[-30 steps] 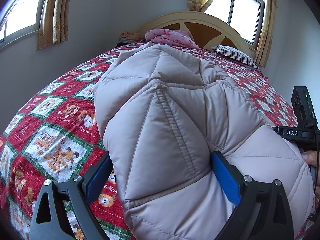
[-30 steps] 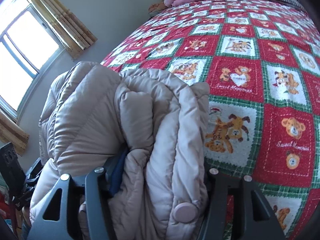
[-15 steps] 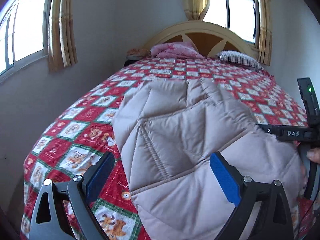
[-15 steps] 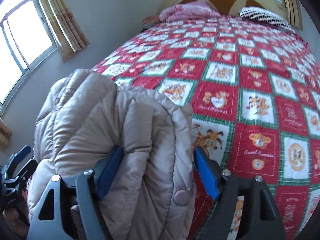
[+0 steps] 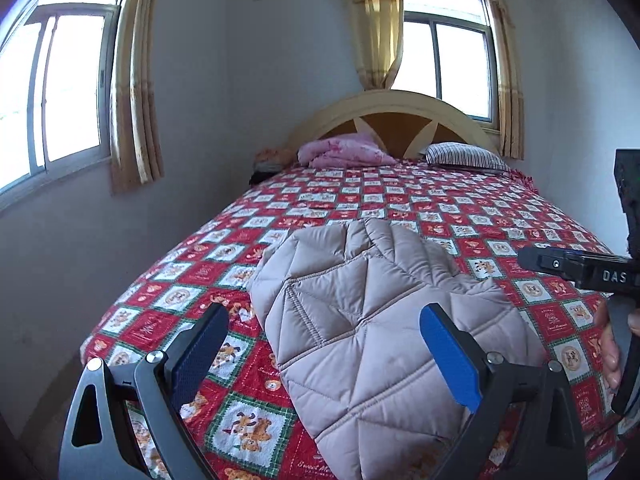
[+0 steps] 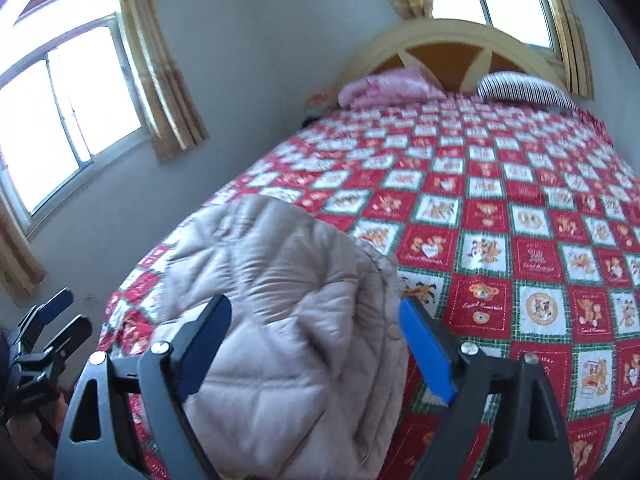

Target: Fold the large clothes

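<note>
Bed point(image 5: 400, 200) with red teddy-print cover; folded beige quilted jacket point(image 5: 372, 320) lies on its near end, toward the left edge. Striped pillow point(image 5: 464, 156) and pink blanket point(image 5: 344, 152) at the headboard, well apart from jacket. Left tool point(image 5: 324, 360) spread wide, above jacket's near left part, not touching. Right tool point(image 6: 316, 352) spread too, over jacket's near end. Versus 1 s ago: right tool was pinching the jacket's edge, now released; both tools pulled back and up.

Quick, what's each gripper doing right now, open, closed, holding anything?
Left gripper: open, holding nothing; the folded beige puffer jacket lies on the bed beyond it.
Right gripper: open, holding nothing; the jacket sits between its spread fingers, ungripped.
</note>
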`<state>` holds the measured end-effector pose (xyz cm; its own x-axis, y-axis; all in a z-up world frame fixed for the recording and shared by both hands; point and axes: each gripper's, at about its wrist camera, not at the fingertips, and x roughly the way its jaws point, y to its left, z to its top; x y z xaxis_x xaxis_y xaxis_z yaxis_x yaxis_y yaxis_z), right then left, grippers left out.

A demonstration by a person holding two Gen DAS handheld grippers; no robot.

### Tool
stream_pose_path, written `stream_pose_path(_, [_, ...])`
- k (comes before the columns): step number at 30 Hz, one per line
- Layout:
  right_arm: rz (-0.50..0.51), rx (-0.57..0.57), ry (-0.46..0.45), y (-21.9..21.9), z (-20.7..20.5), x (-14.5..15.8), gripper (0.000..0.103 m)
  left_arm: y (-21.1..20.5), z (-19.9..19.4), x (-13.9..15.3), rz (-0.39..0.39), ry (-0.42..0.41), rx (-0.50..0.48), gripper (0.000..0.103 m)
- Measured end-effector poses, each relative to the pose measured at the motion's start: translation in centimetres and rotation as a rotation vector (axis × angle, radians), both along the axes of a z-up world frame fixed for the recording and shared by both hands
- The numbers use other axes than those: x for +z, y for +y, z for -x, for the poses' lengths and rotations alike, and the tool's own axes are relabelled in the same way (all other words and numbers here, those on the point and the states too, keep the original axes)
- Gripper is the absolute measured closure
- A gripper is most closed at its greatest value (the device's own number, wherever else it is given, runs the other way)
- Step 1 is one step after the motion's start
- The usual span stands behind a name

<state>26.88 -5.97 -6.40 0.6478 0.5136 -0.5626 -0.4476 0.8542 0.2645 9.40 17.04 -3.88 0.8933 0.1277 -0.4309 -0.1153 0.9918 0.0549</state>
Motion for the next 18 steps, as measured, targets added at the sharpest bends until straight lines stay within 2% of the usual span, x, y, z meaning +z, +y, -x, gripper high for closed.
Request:
stream_pose_path(9, [0.029,0.036,-0.117,0.8,5.2,2.0,0.011,-0.9,1.2,0.5,0.006,-0.028,-0.019,0.006])
stream_pose_path(18, [0.03,0.048,-0.174,0.9,6.9,2.6,0.009,-1.1,1.5,0.4,0.009,-0.026,-0.018,0.006])
